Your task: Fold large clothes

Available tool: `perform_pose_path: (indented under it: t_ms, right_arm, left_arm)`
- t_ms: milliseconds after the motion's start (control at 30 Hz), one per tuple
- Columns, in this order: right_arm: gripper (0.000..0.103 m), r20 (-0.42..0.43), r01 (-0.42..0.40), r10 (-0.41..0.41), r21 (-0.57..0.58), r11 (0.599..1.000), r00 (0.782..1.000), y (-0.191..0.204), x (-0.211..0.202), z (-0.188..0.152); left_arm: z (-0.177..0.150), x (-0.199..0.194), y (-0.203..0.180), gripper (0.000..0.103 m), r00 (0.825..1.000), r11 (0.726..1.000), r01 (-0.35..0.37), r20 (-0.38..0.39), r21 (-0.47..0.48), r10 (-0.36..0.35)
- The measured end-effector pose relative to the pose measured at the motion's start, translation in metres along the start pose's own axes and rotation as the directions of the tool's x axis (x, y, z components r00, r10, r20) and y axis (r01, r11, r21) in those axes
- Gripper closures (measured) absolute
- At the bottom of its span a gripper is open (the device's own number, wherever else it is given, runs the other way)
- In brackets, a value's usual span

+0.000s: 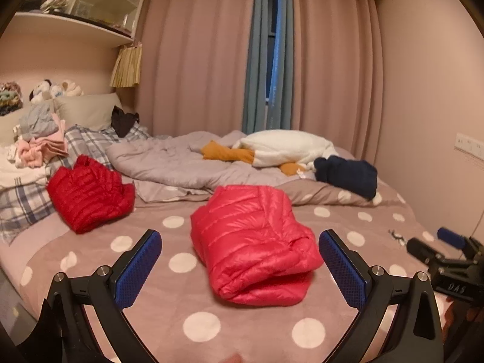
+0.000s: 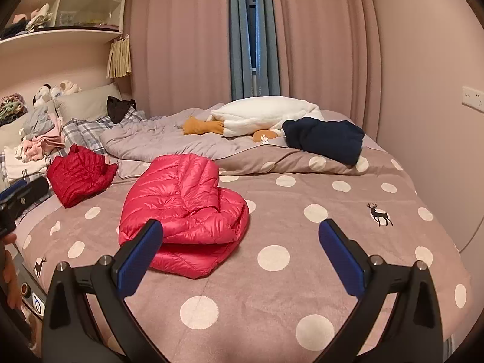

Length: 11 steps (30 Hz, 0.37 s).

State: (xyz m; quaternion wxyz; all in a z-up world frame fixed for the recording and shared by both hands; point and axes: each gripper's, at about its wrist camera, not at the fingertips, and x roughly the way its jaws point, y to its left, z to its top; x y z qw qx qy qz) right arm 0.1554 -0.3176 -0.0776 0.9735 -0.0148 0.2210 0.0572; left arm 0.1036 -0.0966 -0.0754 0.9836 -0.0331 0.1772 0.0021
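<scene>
Left wrist view: the bed point(image 1: 266, 326), under a dotted mauve cover, fills a pink-curtained room. The left gripper point(image 1: 240, 267) hangs released, jaws wide, with the folded pink down jacket point(image 1: 251, 242) lying between and just beyond them; open cover lies on both sides.

Right wrist view: the right gripper point(image 2: 240, 260) is likewise released over bare cover, the jacket touching its left finger's outline. A red jacket point(image 2: 80, 180) sits near the bed's left edge.
</scene>
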Motion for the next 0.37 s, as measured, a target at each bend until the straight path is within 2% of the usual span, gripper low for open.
perform_pose_path:
  t_ms: [167,333,367]
  right_arm:
    - [0.0,0.007,0.019,-0.019,0.008,1.0,1.0,-0.0044,-0.0011,0.0018]
    - [0.0,-0.006,0.024,-0.024,0.007,1.0,1.0,-0.0057,0.0022,0.0014]
    - [0.0,-0.008,0.027,-0.027,0.004,1.0,1.0,-0.005,0.0029,0.0017]
  left_arm:
    - [-0.0003,-0.0004,-0.005,0.0,0.999,0.998,-0.051,0.016,0.03,0.051]
    - [-0.0004,-0.001,-0.0022,0.0,0.999,0.999,-0.027,0.037,0.02,0.026]
    - [-0.0002,-0.0019,-0.0024,0.0,0.998,0.999,-0.049,0.048,0.022,0.047]
